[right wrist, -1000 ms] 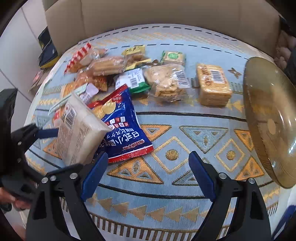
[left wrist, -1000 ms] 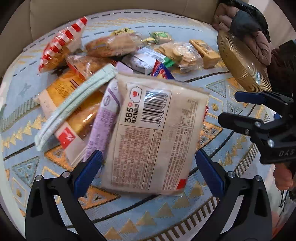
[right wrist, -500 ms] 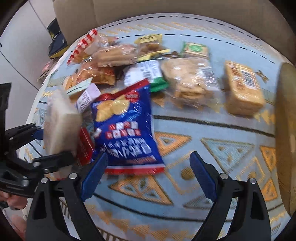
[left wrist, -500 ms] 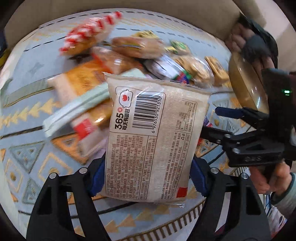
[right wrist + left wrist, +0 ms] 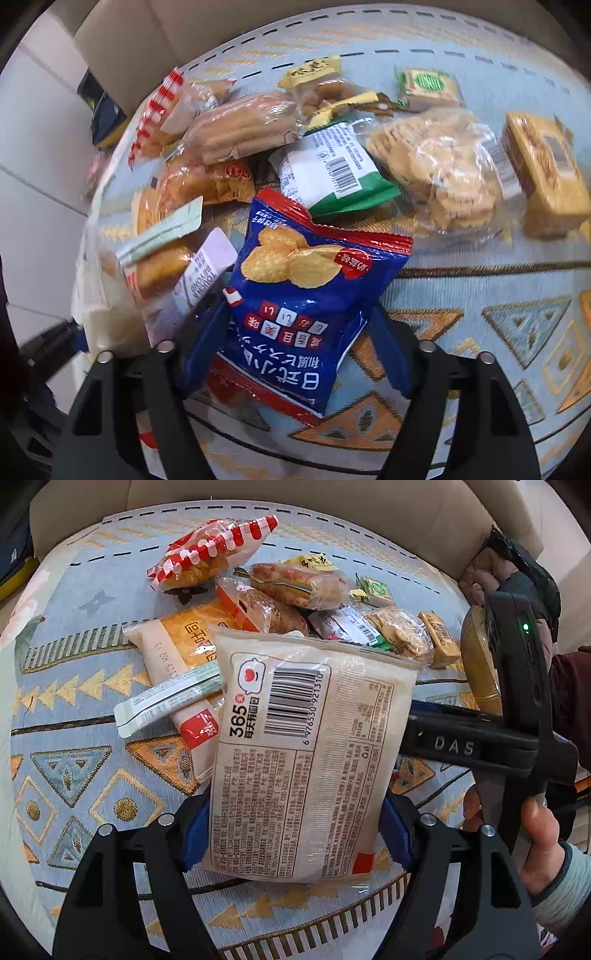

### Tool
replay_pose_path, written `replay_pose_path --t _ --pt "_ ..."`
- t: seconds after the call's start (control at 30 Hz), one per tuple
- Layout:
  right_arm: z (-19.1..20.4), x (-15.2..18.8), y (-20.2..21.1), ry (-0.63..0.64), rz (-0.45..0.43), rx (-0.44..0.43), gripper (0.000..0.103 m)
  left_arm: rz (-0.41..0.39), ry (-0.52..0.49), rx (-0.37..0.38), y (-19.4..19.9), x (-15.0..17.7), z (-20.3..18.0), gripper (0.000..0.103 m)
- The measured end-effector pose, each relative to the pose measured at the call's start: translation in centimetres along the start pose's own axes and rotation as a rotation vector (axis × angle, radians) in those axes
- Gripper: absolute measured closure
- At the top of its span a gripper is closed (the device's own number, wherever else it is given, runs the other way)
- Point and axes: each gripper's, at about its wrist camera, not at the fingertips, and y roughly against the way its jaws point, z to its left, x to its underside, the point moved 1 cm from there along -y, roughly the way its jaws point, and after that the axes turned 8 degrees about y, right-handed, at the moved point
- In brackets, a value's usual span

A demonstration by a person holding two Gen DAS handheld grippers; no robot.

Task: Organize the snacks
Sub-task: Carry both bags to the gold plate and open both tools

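1. Left wrist view, at the left: a red-and-white striped bag (image 5: 212,552) lies on the patterned cloth (image 5: 74,768), with an orange toast pack (image 5: 177,642) and a pale green stick pack (image 5: 168,701) nearer.
2. Centre: the left gripper (image 5: 295,834) pinches one beige bread pack (image 5: 310,753) by its lower sides, back face up, printed "365" with barcode 6 976530 921310.
3. Right: the right gripper's body, embossed "DAS", crosses behind the pack, held by a bare hand (image 5: 535,849); one gold plate (image 5: 480,664) stands beyond.
4. Right wrist view: the right gripper (image 5: 295,350) has its blue pads against both sides of one blue chip bag (image 5: 299,295) with Japanese lettering; it seems clamped, though blur hides the contact.
5. Further right lie a green-edged pack (image 5: 332,170), a clear cracker bag (image 5: 443,170) and a yellow block (image 5: 546,170).
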Motion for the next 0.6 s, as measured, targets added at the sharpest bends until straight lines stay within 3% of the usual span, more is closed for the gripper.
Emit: replay_pose_path --t 0.1,0.23,0.37,0.47,0.6 --pt "-0.2 0.5 0.7 -0.005 -0.025 -0.007 0.048 -0.01 -0.013 -0.006 0.5 0.3 -0.1 0.027" --pt "-1.3 2.5 2.5 -0.056 -0.05 -0.019 0.05 -0.03 -0.092 -0.02 1.5 0.7 -2.0 0.027" --pt "-2.8 5.1 5.9 -0.123 -0.079 -0.022 0.05 -0.049 -0.157 0.019 2.8 0.4 -4.9 0.027" --pt "-4.7 6.7 10.8 -0.174 -0.142 0.025 0.05 -0.069 -0.238 0.052 3.7 -0.5 -8.9 0.027" --pt "-8.6 8.2 17.5 -0.268 -0.203 0.144 0.05 -0.06 -0.336 0.164 4.4 -3.2 -16.6 0.027"
